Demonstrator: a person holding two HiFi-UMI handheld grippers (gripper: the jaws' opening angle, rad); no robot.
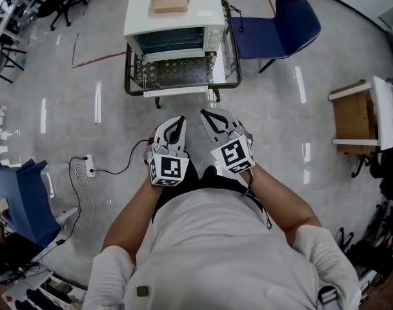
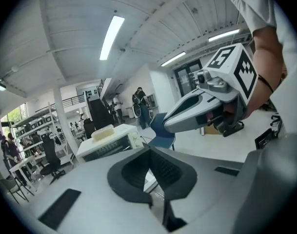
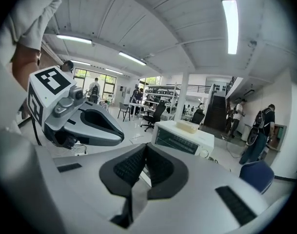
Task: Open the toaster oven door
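Left hand-held gripper, right hand-held gripper, closed, toaster oven well ahead

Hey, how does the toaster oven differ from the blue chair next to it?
The toaster oven is white and boxy; the chair is dark blue. The toaster oven sits raised on a dark-framed table; the chair stands on the floor beside it. The toaster oven carries a tan container on top; the chair holds nothing. Both stand ahead of the person, untouched.
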